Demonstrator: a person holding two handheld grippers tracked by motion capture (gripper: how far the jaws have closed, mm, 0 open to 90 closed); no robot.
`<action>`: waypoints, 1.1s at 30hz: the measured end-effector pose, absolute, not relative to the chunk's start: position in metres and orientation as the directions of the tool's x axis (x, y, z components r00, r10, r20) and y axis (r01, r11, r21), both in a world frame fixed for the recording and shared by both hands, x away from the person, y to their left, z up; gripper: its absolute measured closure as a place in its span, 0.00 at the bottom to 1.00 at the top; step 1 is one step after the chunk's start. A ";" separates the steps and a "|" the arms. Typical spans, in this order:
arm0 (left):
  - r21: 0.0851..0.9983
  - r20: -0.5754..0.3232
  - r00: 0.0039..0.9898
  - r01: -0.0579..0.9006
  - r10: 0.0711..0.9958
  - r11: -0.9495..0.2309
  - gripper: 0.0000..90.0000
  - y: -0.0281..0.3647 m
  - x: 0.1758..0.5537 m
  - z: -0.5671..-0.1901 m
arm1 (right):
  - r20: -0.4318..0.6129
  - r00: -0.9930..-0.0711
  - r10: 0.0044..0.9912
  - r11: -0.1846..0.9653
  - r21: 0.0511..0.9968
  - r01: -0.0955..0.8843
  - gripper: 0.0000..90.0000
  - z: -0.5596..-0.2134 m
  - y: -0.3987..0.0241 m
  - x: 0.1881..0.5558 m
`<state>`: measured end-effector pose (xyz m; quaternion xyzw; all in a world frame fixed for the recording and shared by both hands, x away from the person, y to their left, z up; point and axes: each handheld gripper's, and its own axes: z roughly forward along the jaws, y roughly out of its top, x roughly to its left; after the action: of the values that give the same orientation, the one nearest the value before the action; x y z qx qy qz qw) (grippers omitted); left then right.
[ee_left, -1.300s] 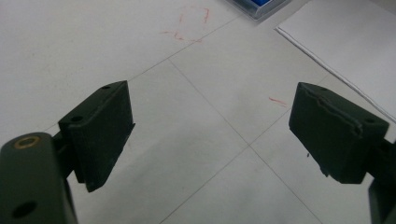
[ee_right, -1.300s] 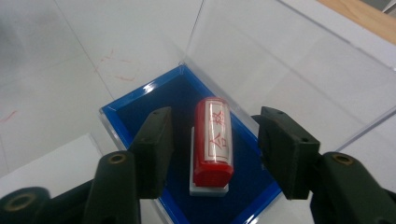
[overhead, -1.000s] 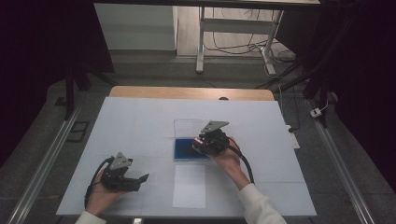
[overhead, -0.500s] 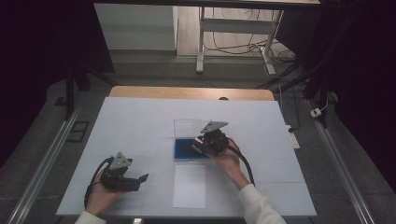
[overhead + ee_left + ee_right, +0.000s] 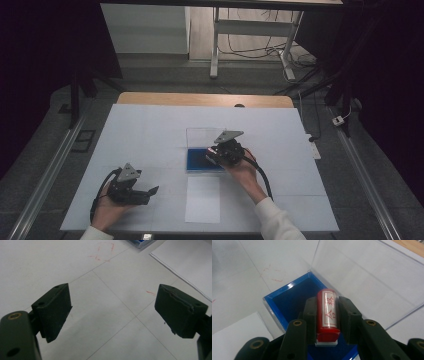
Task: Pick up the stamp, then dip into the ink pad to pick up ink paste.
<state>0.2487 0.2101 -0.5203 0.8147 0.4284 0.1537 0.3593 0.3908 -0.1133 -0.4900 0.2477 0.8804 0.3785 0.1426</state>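
My left claw (image 5: 150, 191) rests low on the table (image 5: 150, 135) at the near left, its jaws spread wide with nothing between them, only bare white surface under them in the left gripper view. Just right of it lies a blank sheet (image 5: 202, 199), near the table's front edge, with no mark on it that I can see. Beyond the sheet sits the blue box (image 5: 197, 161), its clear lid (image 5: 200, 136) standing open behind it. Over the box's right side my right claw (image 5: 215, 154) has just been closing, and its jaws now clamp the red stamp (image 5: 327, 312) by its sides, above the blue lining. So I judge the pick-up done or nearly so: the stamp is gripped but not yet carried clear. Lifting it out and pressing it on the sheet remain.
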 end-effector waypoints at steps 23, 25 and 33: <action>0.722 -0.053 0.589 0.581 0.806 -0.377 0.16 0.210 0.248 -0.519 | -0.092 -0.845 0.527 0.516 0.824 0.232 0.77 -0.454 -0.127 0.373; 0.722 -0.053 0.589 0.580 0.806 -0.377 0.16 0.210 0.248 -0.519 | -0.101 -0.849 0.518 0.513 0.831 0.214 0.77 -0.448 -0.127 0.370; 0.722 -0.052 0.588 0.580 0.807 -0.376 0.16 0.209 0.249 -0.519 | -0.118 -0.862 0.493 0.530 0.827 0.190 0.77 -0.442 -0.126 0.365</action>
<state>0.2488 0.2093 -0.5187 0.8146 0.4257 0.1567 0.3613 0.3650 -0.1259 -0.4420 0.1989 0.8576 0.4423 0.1712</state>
